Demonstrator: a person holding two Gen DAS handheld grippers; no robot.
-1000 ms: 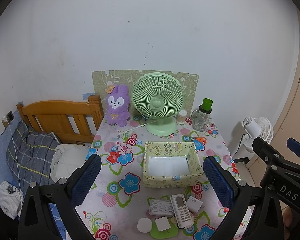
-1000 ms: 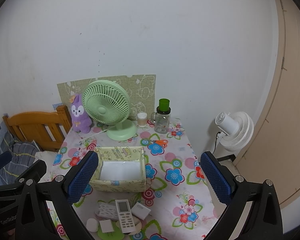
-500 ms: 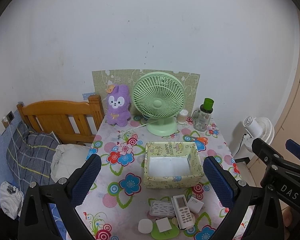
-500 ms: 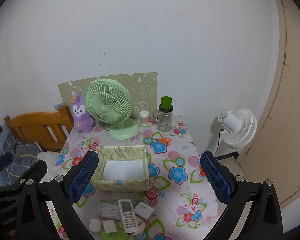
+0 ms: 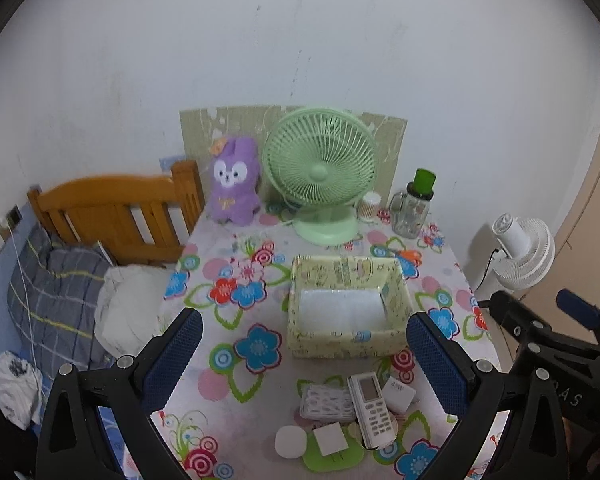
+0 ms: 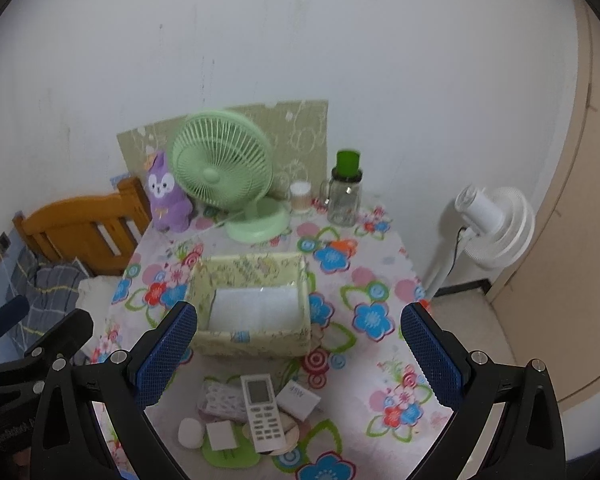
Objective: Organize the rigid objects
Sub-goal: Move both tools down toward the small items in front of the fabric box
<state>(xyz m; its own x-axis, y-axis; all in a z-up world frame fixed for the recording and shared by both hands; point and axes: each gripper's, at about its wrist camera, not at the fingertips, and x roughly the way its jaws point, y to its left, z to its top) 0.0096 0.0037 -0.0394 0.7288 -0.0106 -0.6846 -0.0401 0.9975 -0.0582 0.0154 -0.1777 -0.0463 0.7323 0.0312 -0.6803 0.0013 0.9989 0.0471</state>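
Both grippers, left gripper [image 5: 304, 354] and right gripper [image 6: 299, 346], hang spread and empty; the right should descend squarely over the remote control [image 6: 263, 412], at six o'clock from the box [image 6: 252, 306].

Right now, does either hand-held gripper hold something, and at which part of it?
Nothing is held. The left hand-held gripper and the right hand-held gripper are both open above the table, with nothing between their fingers.

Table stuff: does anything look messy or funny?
Yes. The remote lies on top of a jumbled pile of small white things at the table's near edge, overlapping a green mat, while the box right behind them is empty. Nothing looks spilled or broken.
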